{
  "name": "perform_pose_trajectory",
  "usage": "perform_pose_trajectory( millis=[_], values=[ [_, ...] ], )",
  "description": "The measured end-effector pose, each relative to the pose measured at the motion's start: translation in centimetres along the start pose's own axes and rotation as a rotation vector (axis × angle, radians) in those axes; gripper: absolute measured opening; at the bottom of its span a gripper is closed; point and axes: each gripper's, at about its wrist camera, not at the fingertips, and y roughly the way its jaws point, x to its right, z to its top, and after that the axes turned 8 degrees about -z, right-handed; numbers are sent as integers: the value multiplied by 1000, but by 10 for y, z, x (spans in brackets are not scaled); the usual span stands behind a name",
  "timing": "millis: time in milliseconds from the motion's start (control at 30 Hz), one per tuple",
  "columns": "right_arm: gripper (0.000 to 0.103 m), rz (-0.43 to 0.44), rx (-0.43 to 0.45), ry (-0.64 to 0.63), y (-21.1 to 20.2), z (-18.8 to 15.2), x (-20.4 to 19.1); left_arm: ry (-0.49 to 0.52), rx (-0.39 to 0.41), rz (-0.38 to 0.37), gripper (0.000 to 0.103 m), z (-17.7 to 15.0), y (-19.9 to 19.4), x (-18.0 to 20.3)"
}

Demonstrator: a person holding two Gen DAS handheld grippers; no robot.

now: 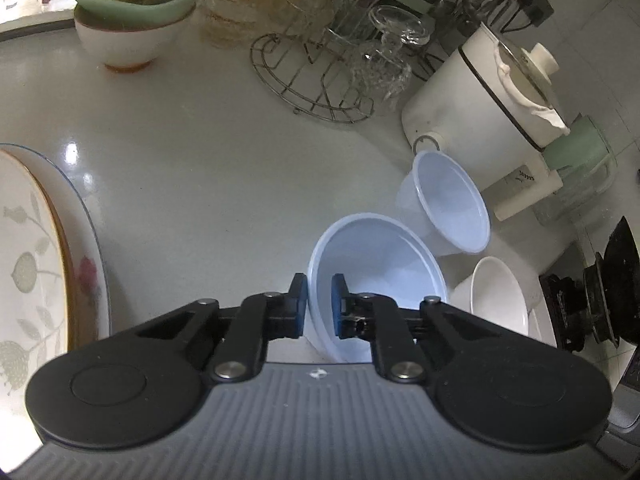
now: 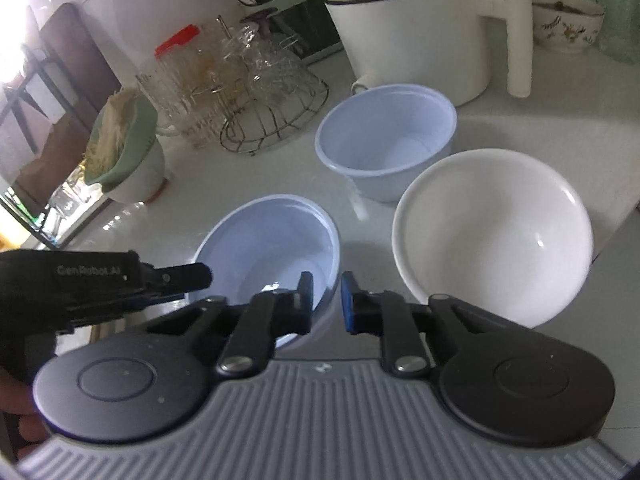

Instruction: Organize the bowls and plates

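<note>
A shallow pale blue bowl (image 1: 380, 256) sits on the white counter (image 1: 200, 160), and both grippers hold it. My left gripper (image 1: 319, 304) is shut on its near rim, one pad inside the bowl and one outside. In the right wrist view the same blue bowl (image 2: 268, 240) has my right gripper (image 2: 326, 300) shut on its near right rim, while the left gripper (image 2: 196, 280) grips its left edge. A deeper blue bowl (image 2: 384, 136) stands behind and a white bowl (image 2: 492, 232) to the right. Stacked patterned plates (image 1: 36, 260) lie at the far left.
A wire rack of glasses (image 1: 320, 80) and a white pot with a lid (image 1: 480, 112) stand behind the bowls. A green colander on a white bowl (image 1: 128, 0) is at the back left. A black stove burner (image 1: 592, 304) is at the right.
</note>
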Motion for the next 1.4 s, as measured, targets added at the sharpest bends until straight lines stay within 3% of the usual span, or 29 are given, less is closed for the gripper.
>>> perform_pose_trajectory(
  millis=[433,700,900,967,1033,1100,1233,1400],
  values=[
    [15,113,12,-87,-5,15,-20,59,58,136,13,6,-31,9],
    [16,123,-9,-167,12,13,-38,26,57,203,14,-4,-31,-5],
    [16,124,-37,-194,22,14,-42,15,60,213,15,-3,-26,-10],
    [17,127,-47,-194,23,14,-42,0,55,218,21,-2,-26,-10],
    [17,143,-60,-191,23,16,-43,-17,62,224,42,0,-29,-10],
    [18,128,-49,-195,19,18,-45,8,79,234,50,3,-35,-8],
    [32,74,-23,-242,7,24,-52,31,74,250,51,11,-47,0],
    [32,71,-1,-209,-18,37,-51,69,92,243,51,23,-72,22]
  ],
)
